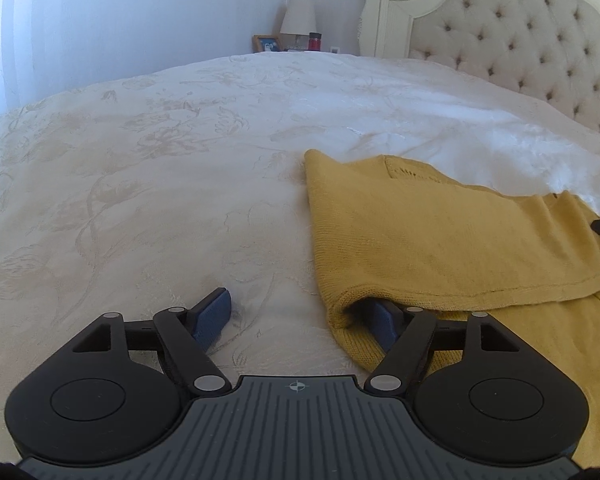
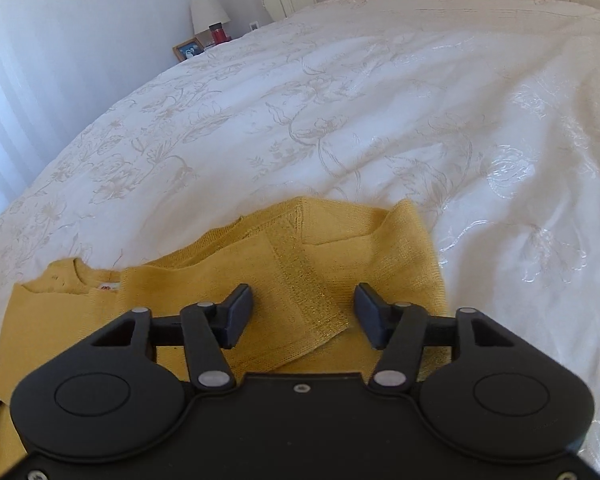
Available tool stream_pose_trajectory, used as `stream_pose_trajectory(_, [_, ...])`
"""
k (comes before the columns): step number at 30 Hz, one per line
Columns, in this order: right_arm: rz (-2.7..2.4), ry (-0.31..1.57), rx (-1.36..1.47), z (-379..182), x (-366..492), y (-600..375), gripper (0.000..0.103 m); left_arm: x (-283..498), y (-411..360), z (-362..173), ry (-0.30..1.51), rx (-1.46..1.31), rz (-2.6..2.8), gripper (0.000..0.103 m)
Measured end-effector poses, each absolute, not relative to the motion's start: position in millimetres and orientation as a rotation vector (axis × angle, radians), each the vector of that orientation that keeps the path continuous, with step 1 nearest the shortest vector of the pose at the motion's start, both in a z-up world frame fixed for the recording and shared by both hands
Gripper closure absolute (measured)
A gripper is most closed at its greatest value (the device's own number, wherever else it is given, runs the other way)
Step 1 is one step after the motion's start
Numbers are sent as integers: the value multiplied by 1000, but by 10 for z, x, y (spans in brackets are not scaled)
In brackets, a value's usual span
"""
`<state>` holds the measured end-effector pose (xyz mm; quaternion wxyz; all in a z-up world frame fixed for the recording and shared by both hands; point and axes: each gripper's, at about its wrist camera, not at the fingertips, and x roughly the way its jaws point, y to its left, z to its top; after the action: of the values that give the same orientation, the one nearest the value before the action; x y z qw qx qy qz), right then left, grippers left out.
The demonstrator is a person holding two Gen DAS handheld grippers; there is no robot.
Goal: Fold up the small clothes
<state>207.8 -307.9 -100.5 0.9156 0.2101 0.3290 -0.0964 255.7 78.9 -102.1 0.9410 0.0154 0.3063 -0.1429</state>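
From my seat the yellow knit sweater (image 2: pixel 228 280) lies partly folded on the bed (image 2: pixel 380 112), toward the near edge, with one panel already turned over its body and a ribbed band (image 2: pixel 304 280) running diagonally across the top layer. My left gripper (image 1: pixel 300 320) has its fingers spread: one blue pad (image 1: pixel 214 314) rests on bare bedspread, the other (image 1: pixel 382 322) is tucked under the sweater's folded left edge, and nothing is pinched between them. My right gripper (image 2: pixel 304 316) sits over the ribbed band with its fingers apart on either side of it; I can see a gap at each pad, so I read it as not gripping yet. My worry is the left side: with one finger under the fold and the other outside it, any sideways pull could drag that edge open and undo the crease. If the right fingers close here, they may catch only the top layer, or bunch the band so the fold goes crooked. The knit looks soft and stretchy, so I expect it to sag and slide rather than hold a line, and the glossy bedspread may wrinkle up with it. The neckline (image 2: pixel 80 276) sits off to the left, so lifting unevenly could skew the whole stack.
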Motion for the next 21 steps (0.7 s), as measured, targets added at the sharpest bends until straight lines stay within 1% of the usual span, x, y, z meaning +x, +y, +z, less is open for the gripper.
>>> stream_pose_trajectory(1, [-198,679,441,-983,2067,-3069,70,2558,795,-1021,625,28,-293,32])
stream_pose_trajectory(2, [-185,684,452,-950,2058,-3063,78,2558,802,-1022,625,25,-294,32])
stream_pose_trajectory(4, [-164,682,454,-833,2012,-3020,86,2552,807,-1026,624,24,-296,32])
stream_pose_trajectory(8, [-150,600,431,-461,1742,-2924,87,2548,807,-1021,623,22,-296,32])
stream_pose_trajectory(11, [-191,576,438,-346,1510,-2985,87,2540,796,-1019,620,29,-293,32])
stream_pose_trajectory(18, [-260,705,427,-729,1450,-3111,87,2528,825,-1017,619,23,-298,32])
stream_pose_trajectory(21, [-272,713,425,-823,1455,-3090,84,2522,830,-1007,627,42,-304,31])
